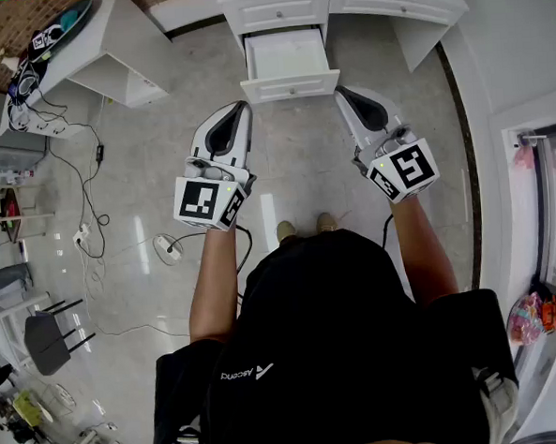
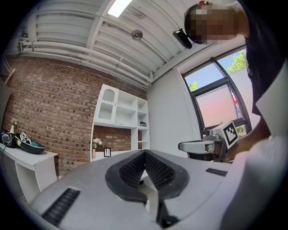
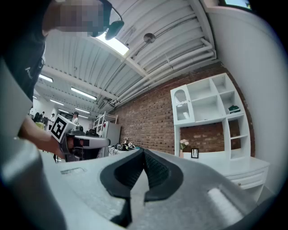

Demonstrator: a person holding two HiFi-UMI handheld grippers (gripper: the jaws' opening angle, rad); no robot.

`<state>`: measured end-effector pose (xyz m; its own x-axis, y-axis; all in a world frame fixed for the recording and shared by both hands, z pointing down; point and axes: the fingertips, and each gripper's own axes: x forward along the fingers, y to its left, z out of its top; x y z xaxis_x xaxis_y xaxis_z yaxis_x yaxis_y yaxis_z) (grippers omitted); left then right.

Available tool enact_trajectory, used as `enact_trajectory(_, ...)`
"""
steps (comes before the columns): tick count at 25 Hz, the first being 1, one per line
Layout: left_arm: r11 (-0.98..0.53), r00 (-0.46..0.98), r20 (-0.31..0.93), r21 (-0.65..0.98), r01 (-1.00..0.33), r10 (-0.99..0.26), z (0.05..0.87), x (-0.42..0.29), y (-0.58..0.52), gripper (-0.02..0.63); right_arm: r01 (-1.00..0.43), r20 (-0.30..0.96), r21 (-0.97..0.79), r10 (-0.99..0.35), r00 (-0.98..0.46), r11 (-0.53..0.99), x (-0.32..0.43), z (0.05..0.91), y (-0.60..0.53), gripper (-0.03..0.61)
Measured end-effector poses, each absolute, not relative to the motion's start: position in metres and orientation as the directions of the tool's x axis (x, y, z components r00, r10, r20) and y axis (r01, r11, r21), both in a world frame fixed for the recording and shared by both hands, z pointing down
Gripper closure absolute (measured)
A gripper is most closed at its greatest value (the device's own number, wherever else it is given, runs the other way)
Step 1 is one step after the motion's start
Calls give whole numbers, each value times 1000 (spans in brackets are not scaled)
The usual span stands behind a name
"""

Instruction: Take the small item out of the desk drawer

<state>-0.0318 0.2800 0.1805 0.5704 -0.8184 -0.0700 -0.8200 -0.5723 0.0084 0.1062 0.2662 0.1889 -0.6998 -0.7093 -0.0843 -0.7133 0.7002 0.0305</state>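
The white desk (image 1: 377, 4) runs along the top of the head view. Its middle drawer (image 1: 287, 61) is pulled out, and its pale inside shows no small item from here. My left gripper (image 1: 244, 107) is held in the air just short of the drawer's front left corner, shut and empty. My right gripper (image 1: 340, 91) hangs level with it off the front right corner, also shut on nothing. Both gripper views point up at the room, with the pads meeting at the left gripper's (image 2: 145, 155) tips and the right gripper's (image 3: 144, 152) tips.
A white side table (image 1: 108, 48) stands at the upper left, with cables (image 1: 78, 182) trailing over the shiny floor. A dark chair (image 1: 46, 338) is at lower left. A glass-fronted cabinet (image 1: 550, 218) is on the right. A white shelf unit (image 2: 119, 123) stands against a brick wall.
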Motion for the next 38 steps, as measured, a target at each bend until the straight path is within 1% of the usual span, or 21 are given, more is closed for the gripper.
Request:
enact_trajectory(4, -575, 573, -68, 8, -818, -817, 182, -27, 276, 615, -711, -71, 58, -707, -703, 701, 108, 187, 263, 577)
enact_trajectory(13, -574, 572, -59, 11, -819, -818, 186, -13, 263, 615, -719, -104, 53, -713, -694, 693, 123, 185, 253, 574)
enact_trajectory(16, -567, 566, -59, 5, -823, -822, 185, -4, 258, 615, -717, -105, 62, -710, -696, 694, 130, 186, 247, 552)
enact_trajectory(21, -551, 551, -52, -7, -835, -833, 187, 13, 244, 615, -716, -101, 65, -709, -698, 695, 147, 191, 230, 459)
enact_trajectory(23, -542, 542, -48, -9, -840, -839, 189, 20, 238, 615, -712, -99, 59, -705, -702, 700, 154, 195, 221, 430)
enact_trajectory(26, -529, 528, -44, -11, -849, -848, 191, 31, 230, 615, -708, -94, 52, -702, -706, 705, 166, 199, 209, 402)
enact_trajectory(31, -498, 498, -29, -2, -867, -867, 195, 40, 212, 615, -695, -62, 56, -692, -719, 717, 174, 210, 183, 387)
enact_trajectory(38, -472, 472, -31, 0, -881, -881, 212, 13, 171, 615, -699, -8, 58, -700, -714, 712, 160, 234, 136, 385)
